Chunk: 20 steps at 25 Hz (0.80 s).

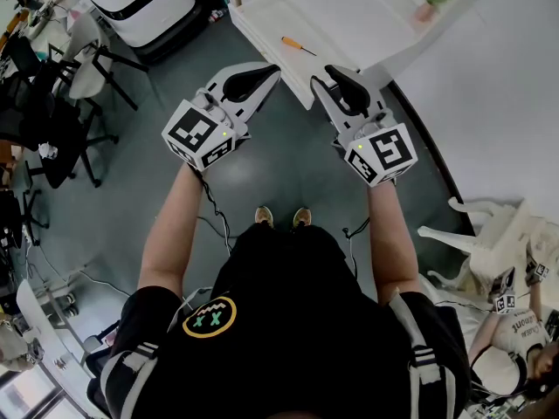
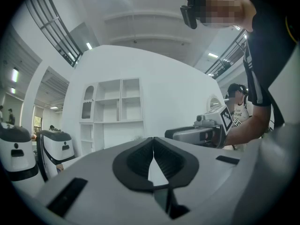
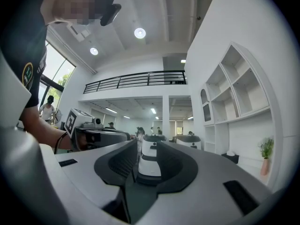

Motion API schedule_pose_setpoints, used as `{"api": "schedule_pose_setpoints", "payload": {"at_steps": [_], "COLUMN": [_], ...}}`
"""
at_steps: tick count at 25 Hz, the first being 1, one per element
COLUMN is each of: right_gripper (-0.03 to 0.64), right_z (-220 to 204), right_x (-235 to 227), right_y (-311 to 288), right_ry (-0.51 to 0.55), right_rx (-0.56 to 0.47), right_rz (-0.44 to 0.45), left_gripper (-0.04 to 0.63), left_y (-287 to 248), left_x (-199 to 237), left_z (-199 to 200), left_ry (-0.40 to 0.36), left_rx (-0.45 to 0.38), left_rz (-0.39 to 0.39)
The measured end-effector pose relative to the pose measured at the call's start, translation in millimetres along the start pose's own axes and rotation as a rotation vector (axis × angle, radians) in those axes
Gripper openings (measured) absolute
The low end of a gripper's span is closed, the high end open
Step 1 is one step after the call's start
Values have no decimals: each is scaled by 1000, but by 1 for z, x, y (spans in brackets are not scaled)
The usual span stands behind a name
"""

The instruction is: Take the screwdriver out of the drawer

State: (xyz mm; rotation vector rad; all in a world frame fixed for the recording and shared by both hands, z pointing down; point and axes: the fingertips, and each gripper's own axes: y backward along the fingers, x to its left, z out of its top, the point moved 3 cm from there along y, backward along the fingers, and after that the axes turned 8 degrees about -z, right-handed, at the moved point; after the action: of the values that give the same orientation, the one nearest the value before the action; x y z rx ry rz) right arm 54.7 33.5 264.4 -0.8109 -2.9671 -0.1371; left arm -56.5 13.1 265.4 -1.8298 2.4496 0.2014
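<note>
The left forearm (image 1: 175, 225) and the right forearm (image 1: 389, 234) stretch forward side by side, well apart. Each hand holds its gripper level and pointing ahead, with the marker cube at the wrist end. The left gripper (image 2: 153, 142) has its jaws pressed together at the tips, nothing between them. The right gripper (image 3: 146, 146) has its jaws slightly apart, with an empty gap between them.

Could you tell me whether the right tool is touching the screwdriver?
Apart: the head view shows the screwdriver lying on the white top, clear of the right tool.
</note>
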Motion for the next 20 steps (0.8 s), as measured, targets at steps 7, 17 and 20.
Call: {"api": "schedule_pose_setpoints", "payload": {"at_steps": [7, 17, 20], "right_gripper": [334, 571, 581], "right_z": [-3, -9, -10], "right_x": [6, 21, 24], "right_y": [-2, -7, -7], "right_ry": [-15, -9, 11], "right_rx": [9, 28, 35], "right_rz": [43, 96, 108], "left_gripper": [20, 20, 20], "left_y": [0, 4, 3], "left_x": [1, 1, 0], "left_z": [1, -1, -1], "left_ry": [0, 4, 4], "left_rx": [1, 5, 5], "left_rz": [2, 7, 8]}}
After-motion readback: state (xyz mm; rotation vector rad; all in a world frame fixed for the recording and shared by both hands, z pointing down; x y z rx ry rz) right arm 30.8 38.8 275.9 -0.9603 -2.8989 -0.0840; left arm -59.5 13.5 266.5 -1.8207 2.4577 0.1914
